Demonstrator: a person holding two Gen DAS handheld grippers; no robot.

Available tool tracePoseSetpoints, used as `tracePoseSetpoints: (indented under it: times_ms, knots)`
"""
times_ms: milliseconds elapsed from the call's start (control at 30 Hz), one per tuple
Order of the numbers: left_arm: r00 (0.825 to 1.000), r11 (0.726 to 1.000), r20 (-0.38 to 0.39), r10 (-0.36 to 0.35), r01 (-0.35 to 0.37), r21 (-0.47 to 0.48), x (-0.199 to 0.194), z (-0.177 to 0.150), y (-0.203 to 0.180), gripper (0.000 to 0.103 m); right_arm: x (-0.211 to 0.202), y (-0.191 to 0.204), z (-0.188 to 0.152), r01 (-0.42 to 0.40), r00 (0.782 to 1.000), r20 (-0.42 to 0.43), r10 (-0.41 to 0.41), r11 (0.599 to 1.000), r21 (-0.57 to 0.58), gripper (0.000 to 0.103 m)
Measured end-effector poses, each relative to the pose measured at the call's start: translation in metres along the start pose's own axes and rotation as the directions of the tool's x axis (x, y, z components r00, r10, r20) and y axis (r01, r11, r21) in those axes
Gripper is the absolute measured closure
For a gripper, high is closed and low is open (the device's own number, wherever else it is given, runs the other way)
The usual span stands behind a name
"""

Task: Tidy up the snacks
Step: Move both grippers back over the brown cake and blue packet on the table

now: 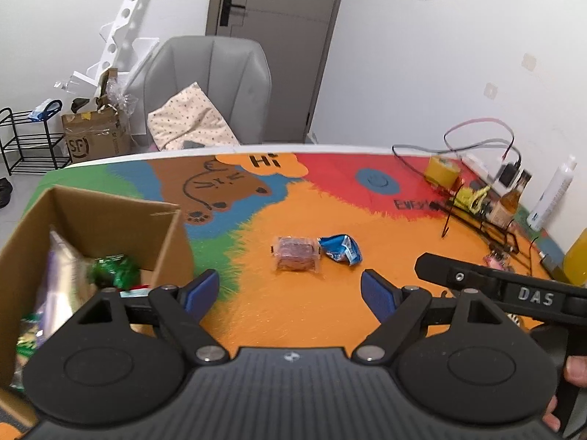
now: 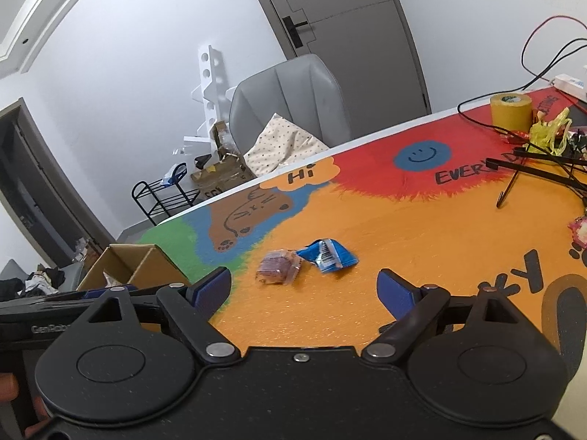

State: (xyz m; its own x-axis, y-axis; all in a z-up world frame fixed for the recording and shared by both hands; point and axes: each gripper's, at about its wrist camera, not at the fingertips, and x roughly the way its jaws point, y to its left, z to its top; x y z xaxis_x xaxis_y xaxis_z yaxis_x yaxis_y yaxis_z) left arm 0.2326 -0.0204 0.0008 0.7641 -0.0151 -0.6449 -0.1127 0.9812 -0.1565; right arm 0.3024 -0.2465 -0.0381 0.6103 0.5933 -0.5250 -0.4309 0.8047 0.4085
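Observation:
Two snacks lie side by side on the orange part of the table: a clear-wrapped brown cake (image 1: 295, 253) (image 2: 277, 267) and a crumpled blue packet (image 1: 341, 248) (image 2: 327, 255). My left gripper (image 1: 290, 291) hovers open just short of them, nothing between its blue pads. At the left stands an open cardboard box (image 1: 110, 216) (image 2: 126, 262) holding a green packet (image 1: 115, 270) and other wrapped snacks. My right gripper (image 2: 304, 288) is open too and empty, also short of the two snacks. Its black body (image 1: 513, 286) shows at the right of the left wrist view.
A yellow tape roll (image 2: 510, 110), cables, a black wire rack (image 1: 477, 216), a brown bottle (image 1: 508, 201), a white bottle (image 1: 554, 192) and an orange-juice bottle (image 1: 576, 260) crowd the table's right side. A grey chair (image 1: 209, 84) with a cushion stands behind the table's far edge.

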Motion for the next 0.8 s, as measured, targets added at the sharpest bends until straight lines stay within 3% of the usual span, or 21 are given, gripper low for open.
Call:
tracePoseSetpoints:
  times_ms: [133,400,800]
  knots:
    - [1.0,1.0,-0.001,-0.011,0.011,-0.003,0.015,0.001,-0.007,0.02,0.012,-0.014,0.006,0.01,0.999,-0.03,-0.01,1.0,0.008,0.034]
    - [0.999,1.0,-0.037,-0.021,0.021,-0.019,0.053,0.009,-0.011,0.024,0.037,-0.027,0.015,-0.002,0.998,-0.064,0.003,1.0,0.012,0.04]
    - [0.995,0.998,-0.093,-0.048,0.044,-0.045,0.112,0.017,-0.005,0.043,0.082,-0.035,0.027,-0.002,0.992,-0.128,0.009,0.999,0.053,0.052]
